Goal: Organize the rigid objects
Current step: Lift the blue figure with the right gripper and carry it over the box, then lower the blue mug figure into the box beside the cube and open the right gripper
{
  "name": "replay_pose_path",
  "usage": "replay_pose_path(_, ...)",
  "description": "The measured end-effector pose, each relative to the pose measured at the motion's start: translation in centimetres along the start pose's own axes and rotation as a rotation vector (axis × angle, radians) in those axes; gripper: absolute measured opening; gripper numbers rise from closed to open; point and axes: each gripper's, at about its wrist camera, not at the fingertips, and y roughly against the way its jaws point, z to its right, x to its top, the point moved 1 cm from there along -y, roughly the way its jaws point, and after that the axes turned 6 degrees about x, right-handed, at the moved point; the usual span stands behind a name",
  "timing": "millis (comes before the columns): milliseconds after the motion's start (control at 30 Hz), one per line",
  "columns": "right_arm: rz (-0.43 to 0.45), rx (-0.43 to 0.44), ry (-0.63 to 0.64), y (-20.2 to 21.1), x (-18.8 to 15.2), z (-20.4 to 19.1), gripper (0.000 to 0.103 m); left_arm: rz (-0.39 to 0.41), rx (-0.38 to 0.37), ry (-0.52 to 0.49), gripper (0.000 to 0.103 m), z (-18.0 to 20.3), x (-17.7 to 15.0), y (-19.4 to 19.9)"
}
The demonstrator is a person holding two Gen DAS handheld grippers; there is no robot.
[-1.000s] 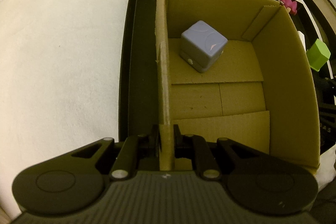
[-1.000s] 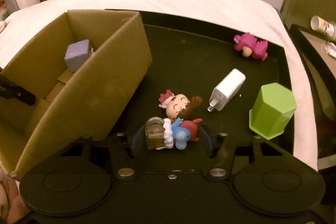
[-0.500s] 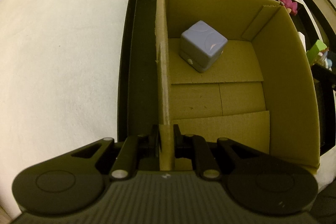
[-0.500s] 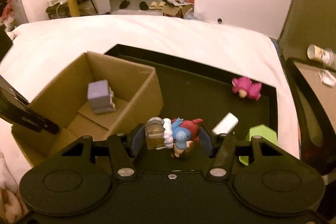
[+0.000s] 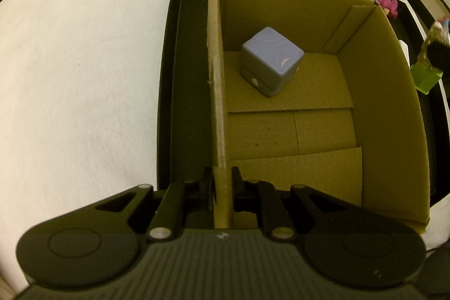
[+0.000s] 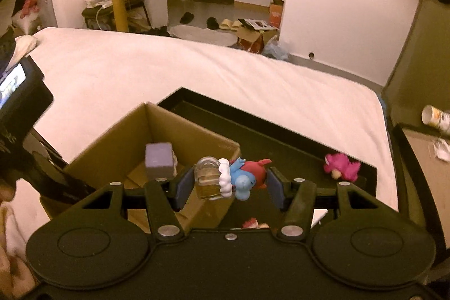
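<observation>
My left gripper (image 5: 222, 182) is shut on the near left wall of an open cardboard box (image 5: 393, 108) that stands in a black tray (image 5: 171, 75). A lilac cube (image 5: 270, 61) lies on the box floor. My right gripper (image 6: 227, 184) is shut on a small figurine with a blue body, red part and glass jar (image 6: 233, 179), held in the air above the box's right wall (image 6: 197, 137). The cube also shows in the right wrist view (image 6: 159, 159).
A pink plush toy (image 6: 341, 166) lies at the tray's far right. A green block (image 5: 426, 75) stands right of the box. Another figurine (image 6: 251, 223) lies on the tray under my right gripper. The tray (image 6: 281, 137) sits on a white bed (image 6: 140, 69).
My right gripper has lifted the figurine off the tray and raised it high, moving toward the box. The left gripper has stayed clamped on the box wall.
</observation>
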Motion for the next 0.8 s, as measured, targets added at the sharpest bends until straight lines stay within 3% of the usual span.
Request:
replay_pose_path(567, 0.0, 0.073, 0.11, -2.2, 2.2, -3.3, 0.055, 0.006, -0.013, -0.001, 0.011, -0.3, -0.2, -0.1)
replay_pose_path(800, -0.041, 0.101, 0.163, -3.4, 2.1, -4.0, 0.055, 0.008, -0.023, 0.008, 0.011, -0.7, -0.2, -0.2)
